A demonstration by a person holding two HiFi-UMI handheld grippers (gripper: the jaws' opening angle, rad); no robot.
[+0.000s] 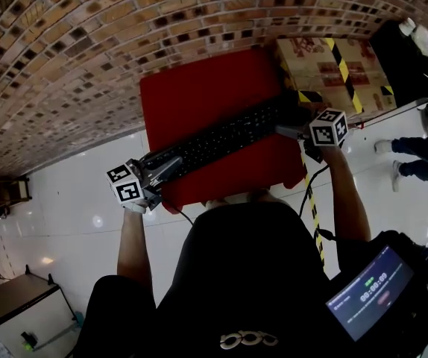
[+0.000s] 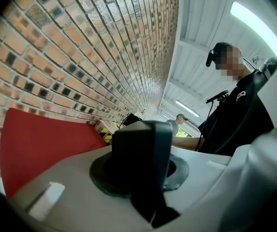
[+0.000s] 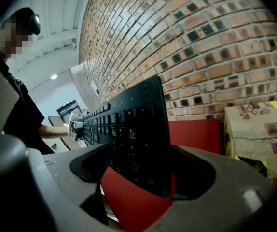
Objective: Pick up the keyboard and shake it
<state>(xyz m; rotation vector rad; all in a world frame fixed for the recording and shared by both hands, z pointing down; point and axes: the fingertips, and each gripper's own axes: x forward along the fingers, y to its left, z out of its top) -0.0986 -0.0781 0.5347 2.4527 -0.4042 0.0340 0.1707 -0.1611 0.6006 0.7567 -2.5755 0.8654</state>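
Observation:
A long black keyboard (image 1: 214, 140) hangs slanted above the red table (image 1: 199, 88), one end in each gripper. My left gripper (image 1: 165, 168) is shut on its left end; in the left gripper view that end (image 2: 138, 153) shows edge-on between the jaws of the left gripper (image 2: 139, 180). My right gripper (image 1: 288, 130) grips the right end. In the right gripper view the keyboard (image 3: 124, 129) stands tilted, wedged across the wide jaws of the right gripper (image 3: 138, 178), its keys facing left, with the red table (image 3: 196, 134) behind.
A brick wall (image 1: 87, 36) runs close behind the table. A cardboard box (image 1: 333, 66) with yellow-black tape stands at the table's right. A person's legs (image 1: 415, 155) show on the white floor at right. A cable (image 1: 311, 181) trails from the right gripper.

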